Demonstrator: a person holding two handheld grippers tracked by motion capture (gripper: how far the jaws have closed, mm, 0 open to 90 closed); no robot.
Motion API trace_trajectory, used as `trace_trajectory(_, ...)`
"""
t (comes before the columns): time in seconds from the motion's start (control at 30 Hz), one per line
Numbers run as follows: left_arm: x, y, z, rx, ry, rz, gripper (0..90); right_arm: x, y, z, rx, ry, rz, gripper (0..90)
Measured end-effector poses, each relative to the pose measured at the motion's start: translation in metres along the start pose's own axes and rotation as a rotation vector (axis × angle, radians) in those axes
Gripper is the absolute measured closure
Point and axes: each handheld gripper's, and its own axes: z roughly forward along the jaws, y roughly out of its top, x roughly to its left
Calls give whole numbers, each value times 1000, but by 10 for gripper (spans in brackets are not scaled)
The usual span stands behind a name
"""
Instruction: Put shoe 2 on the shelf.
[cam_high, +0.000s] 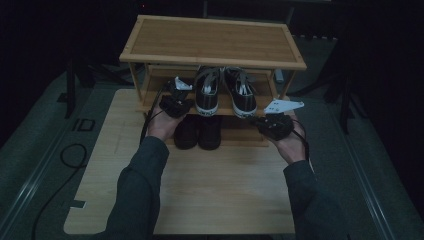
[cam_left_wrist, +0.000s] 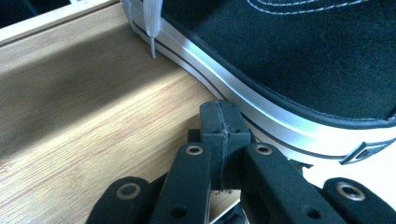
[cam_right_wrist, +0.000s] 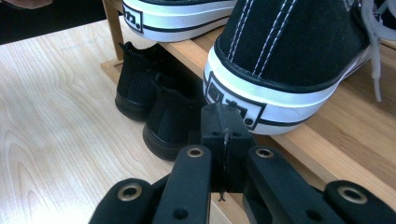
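Observation:
Two black canvas sneakers with white soles stand heel-out on the middle shelf of a bamboo shoe rack (cam_high: 212, 40): the left sneaker (cam_high: 207, 90) and the right sneaker (cam_high: 241, 92). My left gripper (cam_high: 182, 97) is beside the left sneaker; in its own view the shut jaws of the left gripper (cam_left_wrist: 223, 123) touch the white sole (cam_left_wrist: 280, 121), nothing between them. My right gripper (cam_high: 258, 120) sits at the shelf's front right. Seen from its own camera, the right gripper (cam_right_wrist: 223, 126) is shut and empty, just in front of the right sneaker's heel (cam_right_wrist: 261, 102).
A pair of black ankle shoes (cam_high: 198, 132) (cam_right_wrist: 159, 102) stands on the bottom shelf under the sneakers. The rack rests at the far end of a light wooden board (cam_high: 210, 185). A white lace (cam_left_wrist: 152, 23) hangs onto the middle shelf (cam_left_wrist: 93, 116). A cable (cam_high: 70, 155) lies at left.

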Motion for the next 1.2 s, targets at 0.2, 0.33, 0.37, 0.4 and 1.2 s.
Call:
trace_trajectory(0.2, 0, 0, 0, -3, -2, -4, 900, 9, 4, 11, 5, 22, -16, 900)
trace_trajectory(0.33, 0, 0, 0, -3, -3, -6, 900, 12, 12, 16, -8, 23, -20, 900)
trace_trajectory(0.37, 0, 0, 0, -3, -3, -3, 900, 12, 13, 17, -1, 23, -22, 900)
trace_trajectory(0.4, 0, -1, 0, -4, -4, -3, 900, 13, 14, 18, 3, 24, -24, 900)
trace_trajectory(1.2, 1, -1, 0, -10, -7, -12, 900, 22, 24, 33, 15, 55, -33, 900)
